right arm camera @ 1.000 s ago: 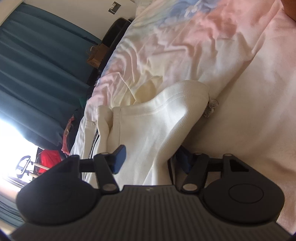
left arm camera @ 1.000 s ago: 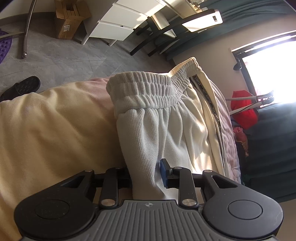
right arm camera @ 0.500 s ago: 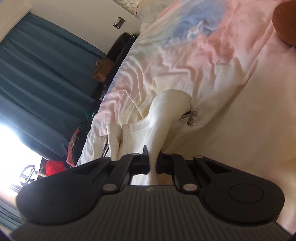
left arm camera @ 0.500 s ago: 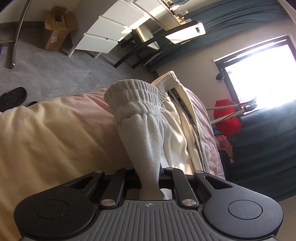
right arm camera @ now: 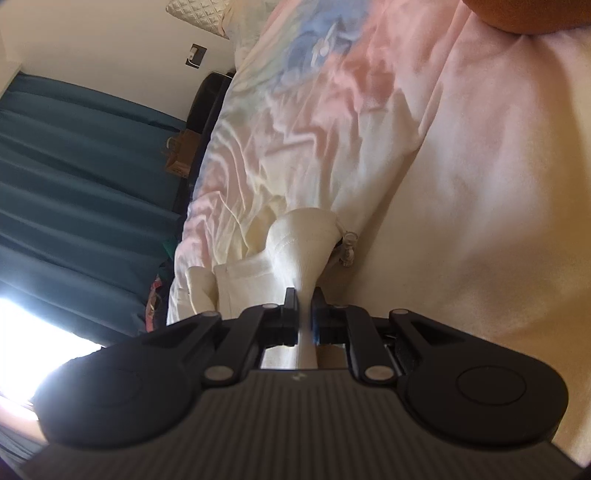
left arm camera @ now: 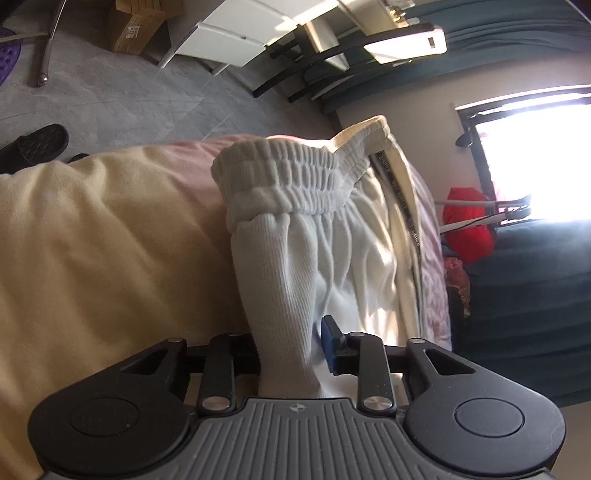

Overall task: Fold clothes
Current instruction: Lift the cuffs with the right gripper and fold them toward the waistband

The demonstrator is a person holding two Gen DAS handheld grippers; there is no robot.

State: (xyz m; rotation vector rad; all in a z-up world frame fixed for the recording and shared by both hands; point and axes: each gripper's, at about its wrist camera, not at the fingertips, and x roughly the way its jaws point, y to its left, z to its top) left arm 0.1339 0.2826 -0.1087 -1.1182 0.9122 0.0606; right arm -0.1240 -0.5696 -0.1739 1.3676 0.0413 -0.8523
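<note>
White sweatpants lie on the bed, their elastic waistband (left arm camera: pixel 288 177) bunched up ahead of my left gripper (left arm camera: pixel 288 354). A ridge of the ribbed white fabric (left arm camera: pixel 284 295) runs between its jaws, which are opening; the blue right pad (left arm camera: pixel 328 349) stands just off the cloth. In the right wrist view my right gripper (right arm camera: pixel 304 317) is shut on a thin pinch of the white garment (right arm camera: pixel 303 240), which rises in a peak in front of it. Clear drawstring ends (right arm camera: pixel 347 251) hang beside that peak.
The pastel pink and yellow bed cover (right arm camera: pixel 461 184) spreads under everything. Beyond the bed edge are grey floor, a black slipper (left arm camera: pixel 33 146), a cardboard box (left arm camera: pixel 138 26), white drawers (left arm camera: pixel 236 37) and a black chair (left arm camera: pixel 332 66). Teal curtains (right arm camera: pixel 74 166) and a red item (left arm camera: pixel 467 229) stand by the window.
The left jaws closed tight on the fabric ridge, then spread apart again. The right jaws went from wide around the fold to shut on it, and the fold is drawn into a narrow peak.
</note>
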